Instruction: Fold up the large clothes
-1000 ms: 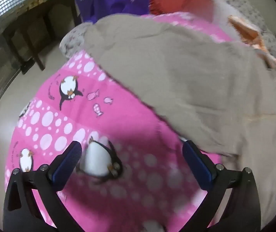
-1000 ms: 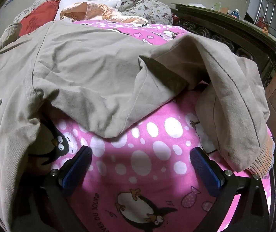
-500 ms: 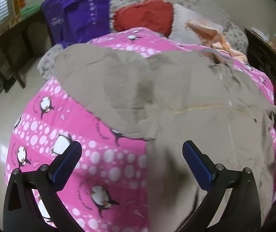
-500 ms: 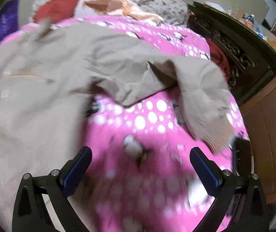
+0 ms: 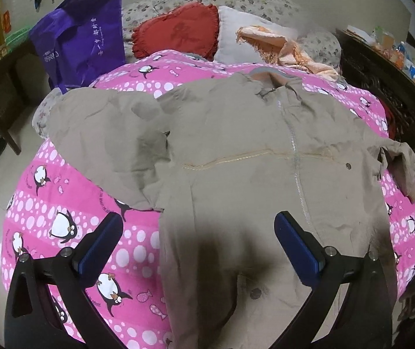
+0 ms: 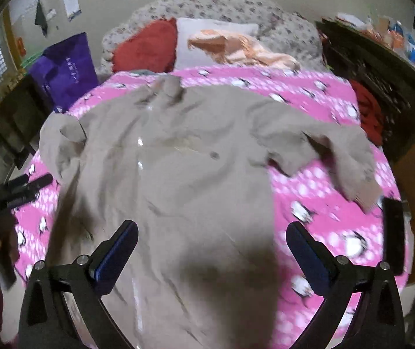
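Pink penguin bedspread (image 5: 70, 212) carries the beige jacket (image 5: 251, 157), spread flat, collar toward the pillow edge. Left gripper (image 5: 198, 241) and right gripper (image 6: 211, 247) hover spread, empty, above its hem.

At your twelve o'clock a red cushion (image 5: 178, 30) lies on the bed, a purple bag (image 5: 82, 40) at ten, dark wooden furniture (image 5: 387, 87) at two.

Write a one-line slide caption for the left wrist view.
Open left gripper hovers over a tan jacket spread front-up on a pink penguin blanket.
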`<state>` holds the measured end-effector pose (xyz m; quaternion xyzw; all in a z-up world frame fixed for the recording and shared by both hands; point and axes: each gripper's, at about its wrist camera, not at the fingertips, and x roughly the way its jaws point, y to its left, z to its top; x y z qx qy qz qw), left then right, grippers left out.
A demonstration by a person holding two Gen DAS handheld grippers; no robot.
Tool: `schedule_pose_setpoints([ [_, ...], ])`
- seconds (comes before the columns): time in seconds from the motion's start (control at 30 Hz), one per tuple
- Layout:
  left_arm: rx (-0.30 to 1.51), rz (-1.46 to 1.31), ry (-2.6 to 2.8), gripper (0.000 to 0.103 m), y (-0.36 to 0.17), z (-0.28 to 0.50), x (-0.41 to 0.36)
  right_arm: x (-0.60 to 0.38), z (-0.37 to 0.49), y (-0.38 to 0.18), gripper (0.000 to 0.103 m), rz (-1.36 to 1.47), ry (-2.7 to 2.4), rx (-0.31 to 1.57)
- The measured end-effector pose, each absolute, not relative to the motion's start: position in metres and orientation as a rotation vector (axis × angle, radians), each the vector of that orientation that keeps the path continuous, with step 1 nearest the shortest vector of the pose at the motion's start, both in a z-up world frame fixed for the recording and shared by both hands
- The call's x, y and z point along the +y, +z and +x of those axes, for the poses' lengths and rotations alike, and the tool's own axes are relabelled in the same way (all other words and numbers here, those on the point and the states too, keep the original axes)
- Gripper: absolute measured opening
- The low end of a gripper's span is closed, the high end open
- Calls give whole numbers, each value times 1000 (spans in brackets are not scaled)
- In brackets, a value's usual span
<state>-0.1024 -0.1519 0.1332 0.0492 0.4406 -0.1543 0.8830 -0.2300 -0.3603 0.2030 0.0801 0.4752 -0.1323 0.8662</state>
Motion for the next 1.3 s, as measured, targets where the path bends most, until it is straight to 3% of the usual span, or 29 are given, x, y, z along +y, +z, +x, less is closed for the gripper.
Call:
schedule_pose_setpoints([
  [0.4,906,96,-301,103,132,-99,-148,-306,-159,175,102,124,-255,966],
  [1.3,920,108,-281,103,119,-87,-155,-299,-134,153,102,127,-314,980],
])
